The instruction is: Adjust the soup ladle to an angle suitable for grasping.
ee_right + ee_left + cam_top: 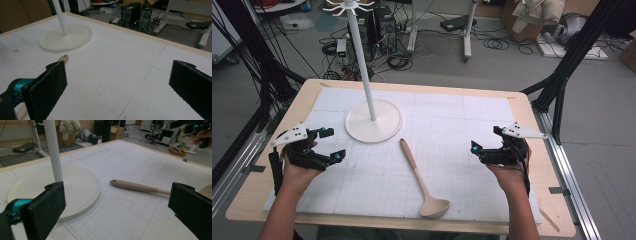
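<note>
Lying between both gaping, empty grippers, left gripper (326, 144) and right gripper (485, 140), the beige ladle (423, 180) looks light, stiff and smooth; its slim handle (136, 186), ahead of the left fingers, seems the best hold.

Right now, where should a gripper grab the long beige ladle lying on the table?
Grip the long beige ladle at mid-handle, coming straight down from above. The handle lies flat on the white gridded mat and is slim and straight, so open jaws can likely straddle it across its width. The round bowl end looks too wide and curved.
</note>
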